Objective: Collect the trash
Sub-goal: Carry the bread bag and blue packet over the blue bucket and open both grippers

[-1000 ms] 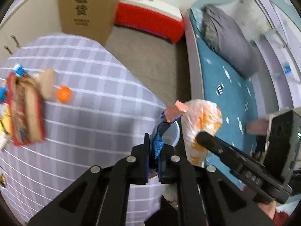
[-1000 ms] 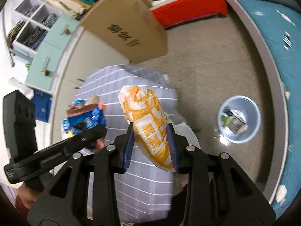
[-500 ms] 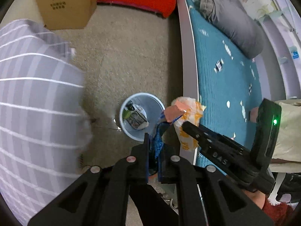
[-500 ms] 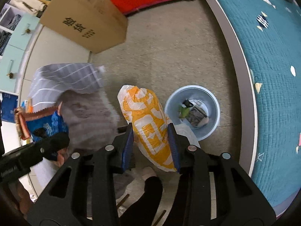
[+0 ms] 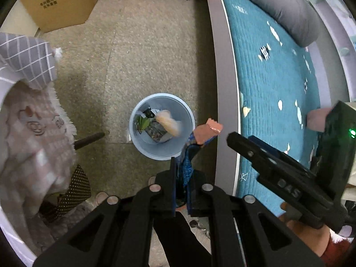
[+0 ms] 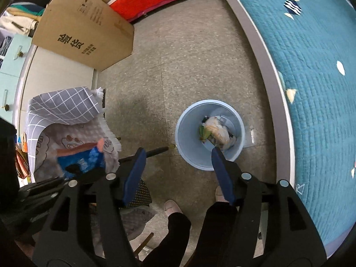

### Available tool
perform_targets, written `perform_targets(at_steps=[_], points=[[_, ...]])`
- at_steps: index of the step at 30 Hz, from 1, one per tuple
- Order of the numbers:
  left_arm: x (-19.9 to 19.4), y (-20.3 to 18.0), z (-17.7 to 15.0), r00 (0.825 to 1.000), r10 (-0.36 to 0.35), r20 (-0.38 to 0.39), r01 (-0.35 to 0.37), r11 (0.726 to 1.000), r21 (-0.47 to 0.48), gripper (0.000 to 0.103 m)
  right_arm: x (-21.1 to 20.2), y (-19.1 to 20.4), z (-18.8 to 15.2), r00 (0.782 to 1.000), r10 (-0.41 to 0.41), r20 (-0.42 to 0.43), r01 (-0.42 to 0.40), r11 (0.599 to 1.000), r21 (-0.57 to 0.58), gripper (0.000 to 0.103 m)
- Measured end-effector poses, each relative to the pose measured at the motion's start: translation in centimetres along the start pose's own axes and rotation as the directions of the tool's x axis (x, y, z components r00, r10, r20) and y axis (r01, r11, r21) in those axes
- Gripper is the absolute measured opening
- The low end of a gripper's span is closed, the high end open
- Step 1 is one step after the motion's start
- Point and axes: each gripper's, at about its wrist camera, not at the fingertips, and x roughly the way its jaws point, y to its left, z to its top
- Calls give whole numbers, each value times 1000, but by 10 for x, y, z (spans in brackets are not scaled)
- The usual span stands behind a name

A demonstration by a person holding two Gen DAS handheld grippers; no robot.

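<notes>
The right gripper (image 6: pixel 178 162) hangs with its jaws spread wide, having just been opening, nothing between them; the orange-and-white bag (image 6: pixel 217 131) lies down in the pale blue bin (image 6: pixel 187 142) on the floor, atop other scraps. The left gripper (image 5: pixel 181 178) is pinched tight on a blue snack wrapper (image 5: pixel 189 155) with a torn reddish top, just at the bin's five o'clock. The teal bed (image 5: pixel 278 77) runs along the bin's three o'clock side.

Smooth plastic bin (image 6: pixel 189 133), speckled floor (image 6: pixel 189 55)
</notes>
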Motion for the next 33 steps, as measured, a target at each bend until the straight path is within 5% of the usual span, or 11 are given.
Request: perform_targets(at_steps=[12, 19, 24, 33], points=[[118, -24, 5, 992, -2, -128, 7, 999, 39, 7, 29, -52, -25, 996, -77, 37, 76, 997, 9, 64], [178, -28, 17, 990, 2, -140, 8, 998, 70, 9, 62, -91, -32, 991, -100, 87, 94, 993, 71, 64], [186, -34, 22, 994, 8, -110, 2, 996, 92, 46, 63, -103, -37, 988, -104, 117, 91, 990, 111, 64], [125, -36, 9, 997, -11, -80, 15, 998, 56, 64, 8, -87, -45, 987, -93, 135, 76, 989, 124, 64]])
